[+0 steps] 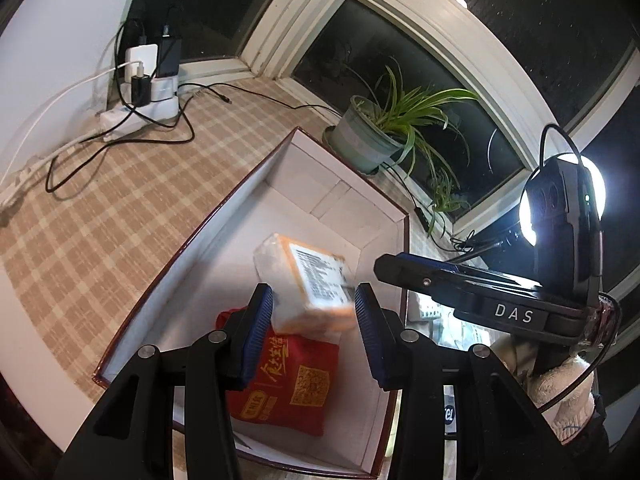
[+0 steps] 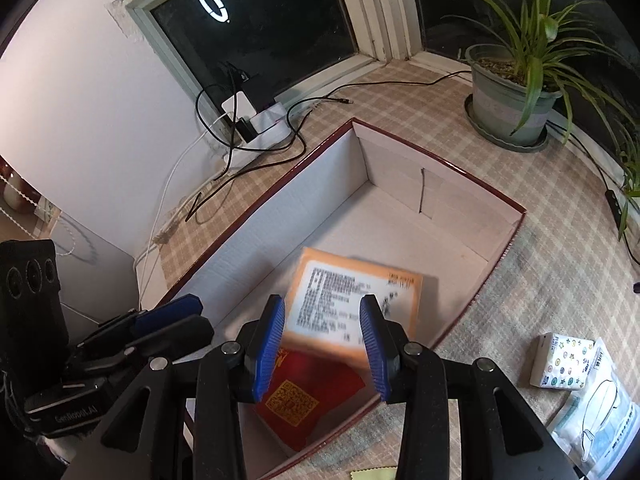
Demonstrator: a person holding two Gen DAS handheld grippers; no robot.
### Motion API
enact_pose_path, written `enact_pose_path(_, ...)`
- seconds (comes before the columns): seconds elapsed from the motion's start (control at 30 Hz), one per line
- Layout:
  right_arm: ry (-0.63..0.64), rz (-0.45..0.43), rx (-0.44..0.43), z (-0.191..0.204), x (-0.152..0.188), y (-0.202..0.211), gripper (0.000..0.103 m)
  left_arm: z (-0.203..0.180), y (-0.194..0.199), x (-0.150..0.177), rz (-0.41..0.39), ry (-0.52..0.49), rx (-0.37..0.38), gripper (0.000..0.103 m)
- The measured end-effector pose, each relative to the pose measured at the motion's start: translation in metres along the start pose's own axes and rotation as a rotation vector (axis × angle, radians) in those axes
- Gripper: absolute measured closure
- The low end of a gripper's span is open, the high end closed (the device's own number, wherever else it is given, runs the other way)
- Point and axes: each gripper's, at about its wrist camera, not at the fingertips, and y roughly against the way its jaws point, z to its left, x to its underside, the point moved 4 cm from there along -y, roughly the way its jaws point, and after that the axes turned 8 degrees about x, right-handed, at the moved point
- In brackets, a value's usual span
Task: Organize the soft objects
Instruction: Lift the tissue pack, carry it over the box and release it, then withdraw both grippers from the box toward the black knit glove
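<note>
Left hand-held gripper (image 1: 314,296): jaws apart, blue pads well clear of each other and clamping nothing, poised over the near end of the box.
Right hand-held gripper (image 2: 322,308): also parted with nothing pinched, pointing steeply down into the same box, just beside the left one.
Box (image 1: 200,236): open-topped, white inside with a dark red rim, sitting on the table (image 1: 100,200) with its checked beige cloth.
Orange pack (image 1: 308,276): here's the soft one in play. It is inside the box, printed white label facing up, tilted, and blurred in both views. It shows in the gap between each pair of pads, yet the opposite view shows each tool clear of it, so neither is gripping it.
Red pack (image 1: 296,384): flat on the box floor at the near end, gold print and a square code on top. The orange pack's lower edge overlaps it; whether the two touch, I cannot tell.
Small patterned pack (image 2: 560,360): outside the box, on the cloth to its right.
Clear mask bag (image 2: 600,412): right beside that small pack, also on the table.
Gloved hand (image 1: 564,392): a white knit glove wrapped round the right tool's handle.
Potted plant (image 1: 372,136): green pot with long leaves, beyond the box's far corner by the window.
Power strip (image 1: 148,92): far corner against the wall, loaded with chargers, cables trailing over the cloth.
</note>
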Motion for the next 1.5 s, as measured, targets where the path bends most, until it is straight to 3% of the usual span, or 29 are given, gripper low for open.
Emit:
enact_pose_path(0.43, -0.084, -0.046, 0.017, -0.043, 0.024, 0.041, 0.067, -0.032, 0.003, 0.006, 0.003, -0.042, 0.068, 0.063)
enact_pose_path(0.87, -0.198, -0.101, 0.065, -0.103, 0.071, 0.097, 0.061, -0.09, -0.013, 0.033, 0.079, -0.134, 0.157, 0.063)
enact_pose_path(1.5, -0.464, -0.186, 0.191, -0.207, 0.199, 0.19, 0.048, -0.164, -0.055, 0.092, 0.261, -0.23, 0.254, 0.058)
